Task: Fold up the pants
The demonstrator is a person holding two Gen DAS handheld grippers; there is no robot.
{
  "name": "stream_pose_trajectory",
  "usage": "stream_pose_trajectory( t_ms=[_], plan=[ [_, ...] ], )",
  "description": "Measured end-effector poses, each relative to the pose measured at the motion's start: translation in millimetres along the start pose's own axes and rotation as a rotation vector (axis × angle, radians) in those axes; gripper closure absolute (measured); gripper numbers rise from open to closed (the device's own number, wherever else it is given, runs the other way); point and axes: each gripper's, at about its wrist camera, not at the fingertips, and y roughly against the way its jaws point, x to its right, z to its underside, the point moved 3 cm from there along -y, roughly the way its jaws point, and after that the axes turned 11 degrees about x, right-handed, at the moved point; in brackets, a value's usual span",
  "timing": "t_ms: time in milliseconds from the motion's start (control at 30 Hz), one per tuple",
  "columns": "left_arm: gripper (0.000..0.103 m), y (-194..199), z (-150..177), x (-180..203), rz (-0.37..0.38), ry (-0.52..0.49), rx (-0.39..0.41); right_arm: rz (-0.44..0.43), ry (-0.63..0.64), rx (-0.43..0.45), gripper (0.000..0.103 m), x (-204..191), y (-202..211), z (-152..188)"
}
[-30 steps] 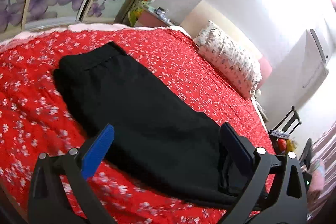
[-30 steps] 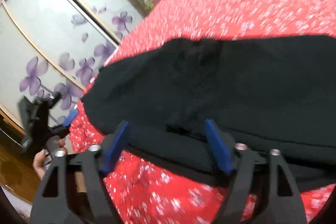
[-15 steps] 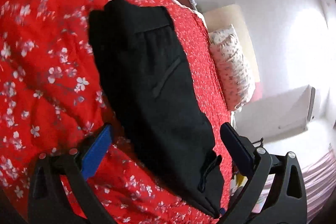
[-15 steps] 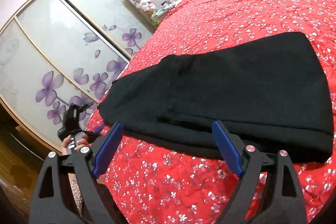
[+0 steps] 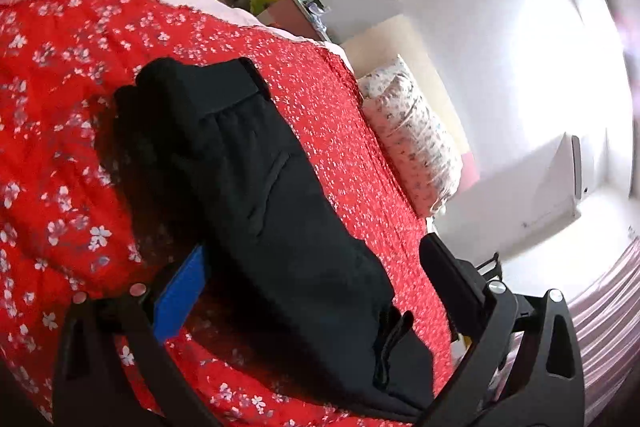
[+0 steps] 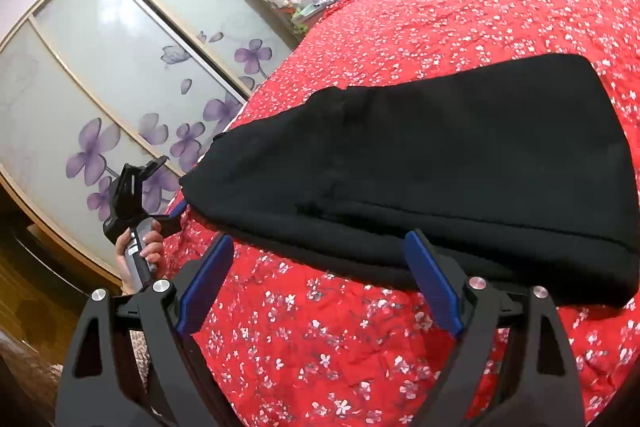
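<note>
Only the right wrist view showed the left gripper (image 6: 176, 211) from outside, at 9 o'clock, with a hand (image 6: 138, 247) around its handle. Its blue tip was right at the narrow end of the pants (image 6: 440, 179); whether it touched them could not be told. Only the left wrist view showed the waistband (image 5: 236, 87) at 11 o'clock and a pocket line (image 5: 268, 187) down the middle.

The left gripper (image 5: 316, 279) had its fingers (image 5: 180, 295) wide open. The pants ran up between them, and the blue pad sat just beside the cloth. They held nothing.

The right gripper (image 6: 320, 283) had its fingers (image 6: 432, 287) wide open too. They held nothing. Their tips were close to the near edge of the pants, and the right tip seemed to meet that edge.

The pants were black. They lay flat on the red flowered bed (image 6: 320, 347), folded long so one leg was on the other. From the right view they reached from 9 o'clock to 3 o'clock. A pillow (image 5: 412, 143) sat at the head of the bed, well apart from the pants.
</note>
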Motion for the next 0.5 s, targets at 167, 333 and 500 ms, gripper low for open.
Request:
stream_pose_trajectory(
  t_ms=[167,333,500],
  plan=[
    [0.002,-13,0,-24,-0.054,0.131,-0.027,-0.004,0.005,-0.001,0.014,-3,-1,1],
    [0.009,-24,-8,-25,-0.108,0.132,0.007,-0.012,-0.001,0.002,0.014,-4,0,1],
    [0.036,-29,-13,-31,-0.135,0.171,0.033,-0.004,0.01,-0.014,0.014,-3,-2,4]
  ],
)
